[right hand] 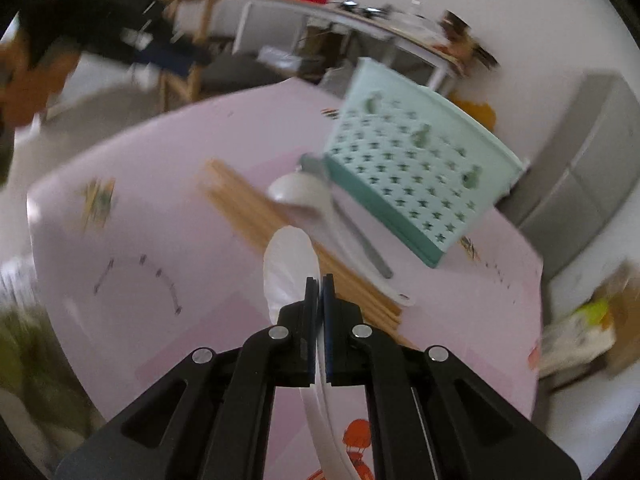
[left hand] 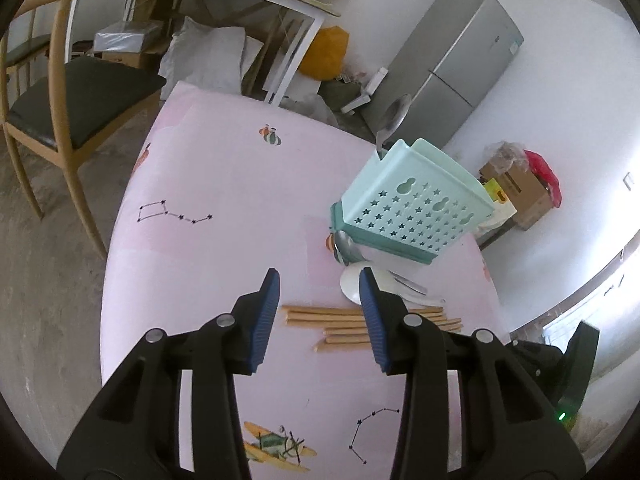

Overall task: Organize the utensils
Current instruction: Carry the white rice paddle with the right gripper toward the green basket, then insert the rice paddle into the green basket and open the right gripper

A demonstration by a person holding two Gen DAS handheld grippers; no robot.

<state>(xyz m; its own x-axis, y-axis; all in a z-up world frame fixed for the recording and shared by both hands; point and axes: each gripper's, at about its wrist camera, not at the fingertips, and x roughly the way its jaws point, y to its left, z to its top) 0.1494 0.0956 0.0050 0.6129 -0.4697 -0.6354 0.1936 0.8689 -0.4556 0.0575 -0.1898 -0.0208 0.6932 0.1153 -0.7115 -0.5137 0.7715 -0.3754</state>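
A mint-green utensil caddy (left hand: 416,204) with star-shaped cutouts and a darker teal base stands on the pink table (left hand: 224,184), one metal spoon (left hand: 394,118) upright in its end compartment, bowl up. Just in front of the caddy's base lie a second metal spoon (left hand: 348,246) and a white ceramic spoon (left hand: 354,284), touching each other. Nearer than these, a loose row of wooden chopsticks (left hand: 320,318) lies flat, roughly parallel to the caddy's perforated face. Another white spoon (right hand: 290,268), held by its handle, hangs above the chopsticks with its bowl pointing towards the caddy.
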